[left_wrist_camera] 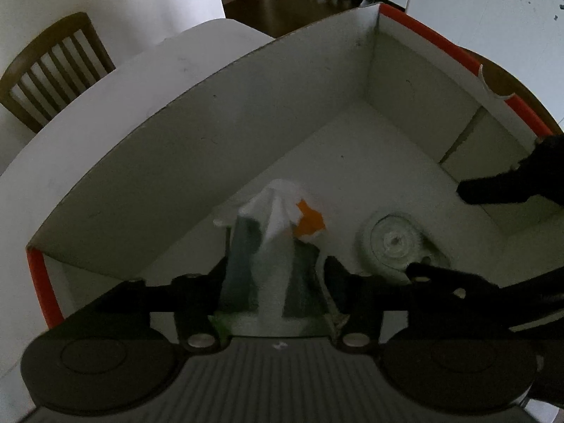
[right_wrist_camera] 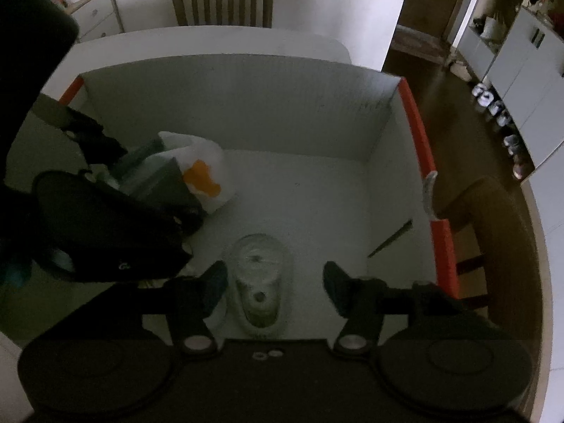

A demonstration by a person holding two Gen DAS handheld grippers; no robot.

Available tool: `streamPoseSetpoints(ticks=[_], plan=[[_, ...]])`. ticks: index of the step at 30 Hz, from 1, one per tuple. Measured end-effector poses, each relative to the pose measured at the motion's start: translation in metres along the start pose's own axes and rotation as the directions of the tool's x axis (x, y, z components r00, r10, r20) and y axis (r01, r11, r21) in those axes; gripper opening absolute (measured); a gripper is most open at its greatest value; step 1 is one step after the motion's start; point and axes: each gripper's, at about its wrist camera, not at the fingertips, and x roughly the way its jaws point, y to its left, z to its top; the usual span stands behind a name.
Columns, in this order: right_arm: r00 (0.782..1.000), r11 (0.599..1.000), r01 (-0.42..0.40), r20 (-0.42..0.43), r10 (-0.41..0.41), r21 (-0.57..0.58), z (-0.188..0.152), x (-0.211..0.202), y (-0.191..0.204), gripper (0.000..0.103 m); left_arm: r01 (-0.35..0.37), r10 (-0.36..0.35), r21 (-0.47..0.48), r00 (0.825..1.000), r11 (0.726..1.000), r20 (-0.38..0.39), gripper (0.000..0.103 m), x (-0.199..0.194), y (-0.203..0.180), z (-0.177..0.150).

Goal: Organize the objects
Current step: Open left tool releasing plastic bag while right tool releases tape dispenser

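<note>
Left wrist view: left gripper [left_wrist_camera: 275,282] down inside white box [left_wrist_camera: 218,134], jaws apart around tissue packet [left_wrist_camera: 271,257] resting on floor. Right gripper [right_wrist_camera: 275,285] likewise open, straddling clear container [right_wrist_camera: 259,282], seemingly released there.

A white table [right_wrist_camera: 211,40] carries an open box [right_wrist_camera: 246,81], white inside with orange-red edges. On the box floor lie a white bag [right_wrist_camera: 208,172] with an orange patch, toward the left in the right wrist view, and a clear round container [right_wrist_camera: 259,275] nearer the camera. A thin dark sliver [right_wrist_camera: 389,243], perhaps a slit in the cardboard, shows by the right wall.
</note>
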Motion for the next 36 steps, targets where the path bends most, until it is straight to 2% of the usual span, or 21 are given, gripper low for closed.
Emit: streamPoseSetpoints(ticks=[3,17,27,36], plan=[[1.0,1.0,-0.004,0.012,0.004,-0.003,-0.003,-0.006,-0.001,0.064,-0.009,0.009,0.013,1.0,1.0,0.022,0.064,-0.006,-0.001,-0.003],[0.995,1.0,-0.02,0.096,0.018,0.02,-0.011,-0.049,-0.007,0.065,0.029,-0.024,-0.034,0.991,0.999,0.132,0.066,-0.056,0.01,-0.019],[0.984,0.999,-0.042,0.172,0.042,-0.003,-0.014,-0.092,0.017,0.067,0.075,-0.055,-0.079,0.971,0.994,0.233,0.066,-0.107,0.022,-0.043],[0.971,0.997,-0.071,0.229,0.069,0.0,-0.02,-0.124,0.05,0.069,0.088,-0.048,-0.117,0.949,0.989,0.311,0.066,-0.147,0.047,-0.081]])
